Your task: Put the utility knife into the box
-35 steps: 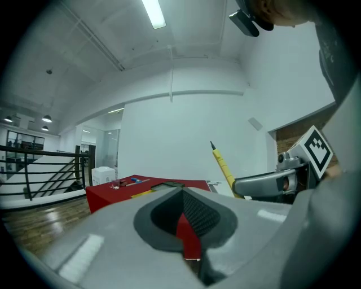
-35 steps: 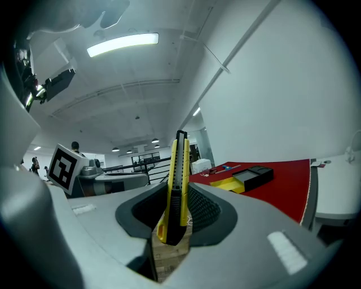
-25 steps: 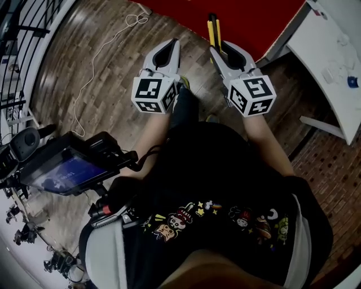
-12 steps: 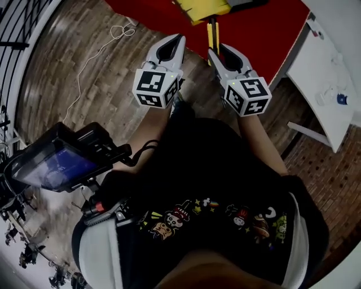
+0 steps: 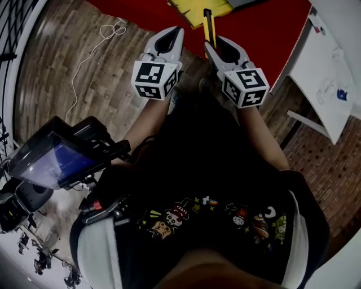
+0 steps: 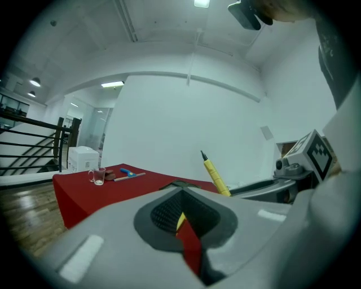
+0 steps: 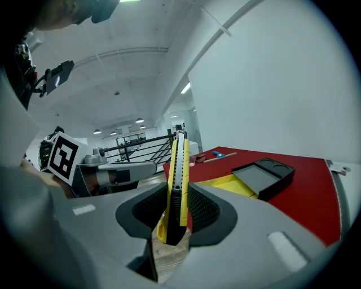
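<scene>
My right gripper (image 5: 211,46) is shut on the yellow and black utility knife (image 5: 207,25), which sticks out ahead of the jaws toward the red table (image 5: 265,34). In the right gripper view the knife (image 7: 179,175) stands upright between the pads of that gripper (image 7: 176,198). A yellow box (image 5: 200,8) lies on the red cloth just beyond the knife's tip, and it shows as a flat yellow box (image 7: 232,185) beside a black tray (image 7: 262,176). My left gripper (image 5: 174,33) hangs level beside the right one, shut and empty (image 6: 181,197).
A white table (image 5: 333,56) stands at the right. A screen on a rig (image 5: 51,161) sits at my left hip, and a thin cable (image 5: 90,62) trails over the wooden floor. At the red table's far end are a glass (image 6: 98,176), a blue tool (image 6: 128,174) and a white box (image 6: 83,158).
Both grippers and the view have moved forward to the red table; the yellow box has come into sight ahead of the knife. The knife stays held in the right gripper.
</scene>
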`<state>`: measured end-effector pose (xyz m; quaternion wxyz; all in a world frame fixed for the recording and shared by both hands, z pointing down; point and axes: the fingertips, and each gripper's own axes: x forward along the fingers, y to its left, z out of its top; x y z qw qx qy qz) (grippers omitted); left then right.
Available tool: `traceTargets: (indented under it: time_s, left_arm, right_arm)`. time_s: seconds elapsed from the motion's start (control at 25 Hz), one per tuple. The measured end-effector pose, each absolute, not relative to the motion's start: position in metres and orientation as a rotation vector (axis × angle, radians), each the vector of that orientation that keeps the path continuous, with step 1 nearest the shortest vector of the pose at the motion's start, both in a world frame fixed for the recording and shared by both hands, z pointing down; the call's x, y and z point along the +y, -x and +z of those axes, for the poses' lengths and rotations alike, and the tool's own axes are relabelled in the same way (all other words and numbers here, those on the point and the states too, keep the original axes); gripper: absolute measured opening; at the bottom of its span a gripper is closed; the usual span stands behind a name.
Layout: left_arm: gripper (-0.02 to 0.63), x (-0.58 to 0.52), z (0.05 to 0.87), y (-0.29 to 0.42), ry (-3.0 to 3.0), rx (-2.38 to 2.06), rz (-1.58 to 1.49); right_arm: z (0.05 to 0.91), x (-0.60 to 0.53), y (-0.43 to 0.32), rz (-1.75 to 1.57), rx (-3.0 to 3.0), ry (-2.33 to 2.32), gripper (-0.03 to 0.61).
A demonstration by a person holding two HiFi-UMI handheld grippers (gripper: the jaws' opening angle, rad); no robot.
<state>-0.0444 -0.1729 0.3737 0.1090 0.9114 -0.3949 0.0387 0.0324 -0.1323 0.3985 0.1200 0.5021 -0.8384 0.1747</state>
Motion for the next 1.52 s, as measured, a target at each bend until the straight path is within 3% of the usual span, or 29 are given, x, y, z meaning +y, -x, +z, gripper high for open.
traceTargets:
  time_s: [0.76, 1.52]
  left_arm:
    - [0.002, -0.376, 0.472, 0.062, -2.39, -1.384, 0.303]
    - [0.002, -0.371, 0.515, 0.079, -2.27, -1.397, 0.349]
  right_arm:
    - [0.527, -0.363, -0.011, 0.63, -2.282, -1.116, 0.138]
    - [0.626, -0.377, 0.002, 0.779, -1.858, -0.805, 0.138]
